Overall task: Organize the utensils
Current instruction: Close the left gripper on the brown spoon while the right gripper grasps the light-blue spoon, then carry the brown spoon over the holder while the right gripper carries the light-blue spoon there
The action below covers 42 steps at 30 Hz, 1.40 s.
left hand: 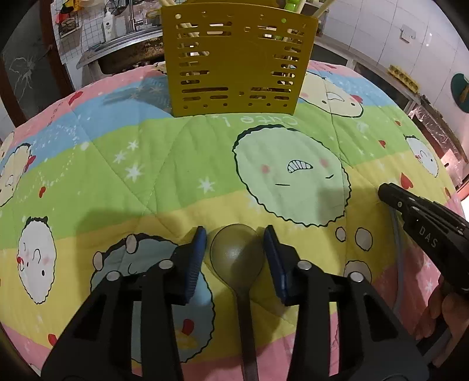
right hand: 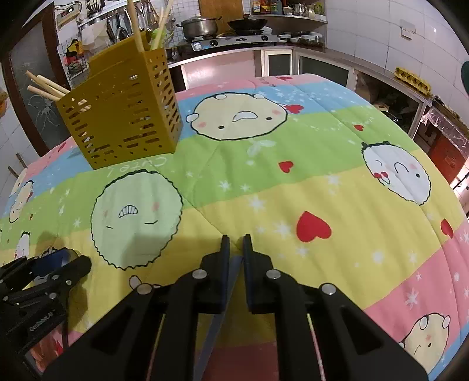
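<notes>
A dark grey spoon lies on the cartoon quilt, bowl away from me, handle running toward the camera. My left gripper is open, its blue pads on either side of the spoon's bowl, apart from it. My right gripper is nearly closed on a thin grey-blue utensil handle that runs back under the camera; its far end is hidden. A yellow slotted utensil holder stands at the far side of the quilt, with chopsticks in it. It also shows in the right wrist view.
The right gripper shows at the right edge of the left wrist view. The left gripper shows at the lower left of the right wrist view. A kitchen counter with a pot and a stove lies behind the quilt-covered table.
</notes>
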Motion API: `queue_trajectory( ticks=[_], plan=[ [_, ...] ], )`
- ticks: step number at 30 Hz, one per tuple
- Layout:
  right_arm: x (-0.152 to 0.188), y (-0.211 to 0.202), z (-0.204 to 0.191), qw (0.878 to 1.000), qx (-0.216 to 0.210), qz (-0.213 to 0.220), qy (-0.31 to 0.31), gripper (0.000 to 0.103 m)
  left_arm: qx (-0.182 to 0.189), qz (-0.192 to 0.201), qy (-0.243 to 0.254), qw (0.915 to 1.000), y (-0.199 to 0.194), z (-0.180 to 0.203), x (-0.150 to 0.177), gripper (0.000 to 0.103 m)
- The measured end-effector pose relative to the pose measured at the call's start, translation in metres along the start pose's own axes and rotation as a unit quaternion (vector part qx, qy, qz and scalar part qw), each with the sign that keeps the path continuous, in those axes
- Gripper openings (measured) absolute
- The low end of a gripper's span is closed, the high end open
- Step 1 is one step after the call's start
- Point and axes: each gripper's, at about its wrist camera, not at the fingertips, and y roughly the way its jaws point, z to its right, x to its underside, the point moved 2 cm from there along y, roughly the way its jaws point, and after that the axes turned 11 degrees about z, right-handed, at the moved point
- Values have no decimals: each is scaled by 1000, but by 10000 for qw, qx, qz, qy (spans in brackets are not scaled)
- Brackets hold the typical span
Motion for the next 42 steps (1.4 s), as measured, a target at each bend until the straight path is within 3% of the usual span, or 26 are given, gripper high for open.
queue_trajectory(
  ticks=[9,14,28,42],
  plan=[
    [-10,-18,-5,9993,-96,349,-6,8,196,170,-180,9995,-6,-6,-5,34],
    [-24,-36,-15,9970,-129,754,-104,8,100,758,-44,9971,-32,-10,-18,34],
    [-58,-84,-35,9782,-164,2053,-260,7,-65,2438,-147,9697,-107,-42,-58,34],
    [-85,-94,-51,9605,-277,2745,-357,7,-195,3234,-209,9458,-127,-60,-89,34]
  ],
)
